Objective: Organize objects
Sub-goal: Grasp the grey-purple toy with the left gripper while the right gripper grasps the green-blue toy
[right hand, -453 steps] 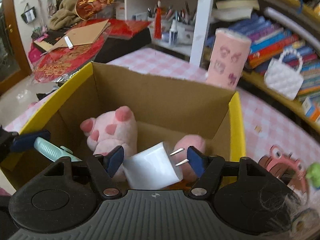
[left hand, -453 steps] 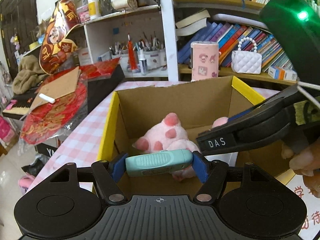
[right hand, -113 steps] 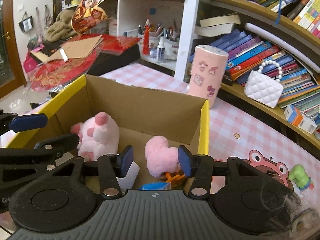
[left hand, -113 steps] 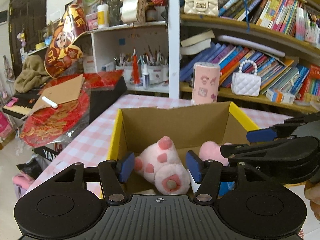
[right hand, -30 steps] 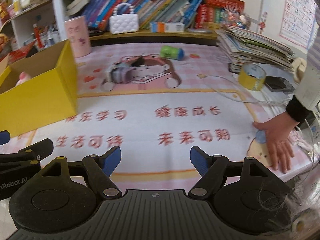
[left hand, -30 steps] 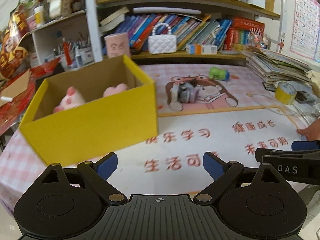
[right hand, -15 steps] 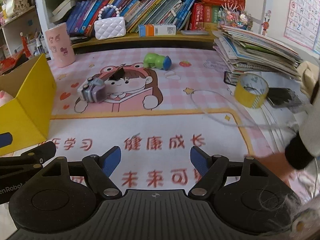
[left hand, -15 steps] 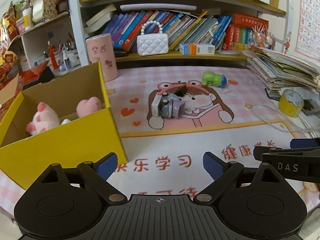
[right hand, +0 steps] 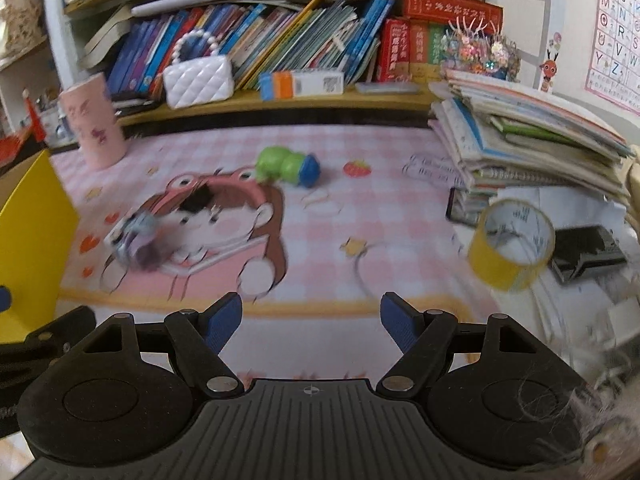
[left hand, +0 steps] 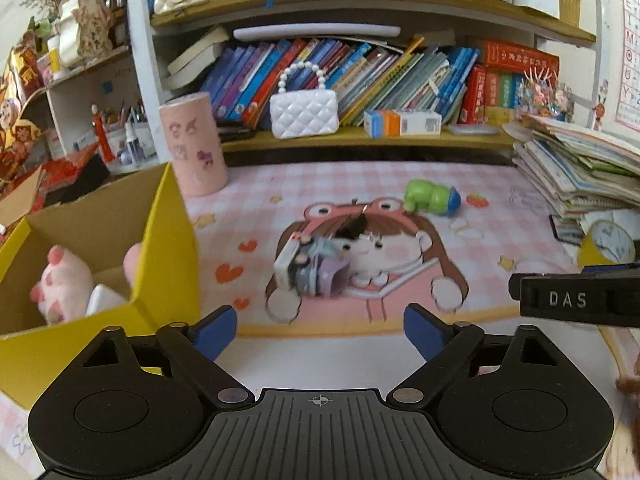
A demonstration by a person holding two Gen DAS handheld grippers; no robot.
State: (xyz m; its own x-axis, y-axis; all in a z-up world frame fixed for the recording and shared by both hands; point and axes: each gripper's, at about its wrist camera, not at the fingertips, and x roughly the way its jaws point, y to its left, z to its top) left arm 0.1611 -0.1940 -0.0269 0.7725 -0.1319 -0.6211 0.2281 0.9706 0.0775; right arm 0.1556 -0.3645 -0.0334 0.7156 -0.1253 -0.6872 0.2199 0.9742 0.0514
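A yellow cardboard box (left hand: 168, 256) stands at the left with a pink plush toy (left hand: 64, 284) and a white charger (left hand: 105, 298) inside. On the pink mat lie a small purple and white toy (left hand: 316, 266) and a green and blue toy (left hand: 432, 198); both also show in the right wrist view, the purple toy (right hand: 136, 240) and the green toy (right hand: 286, 164). My left gripper (left hand: 320, 328) is open and empty, short of the purple toy. My right gripper (right hand: 310, 320) is open and empty above the mat's front edge.
A pink cylinder (left hand: 194, 144) stands behind the box. A yellow tape roll (right hand: 512, 240), a black device (right hand: 588, 254) and a stack of books (right hand: 532, 140) are at the right. A bookshelf with a white handbag (left hand: 304, 110) runs along the back.
Both grippers have moved forward and to the right, away from the box and closer to the toys on the mat. Earlier they released a teal item and the charger into the box.
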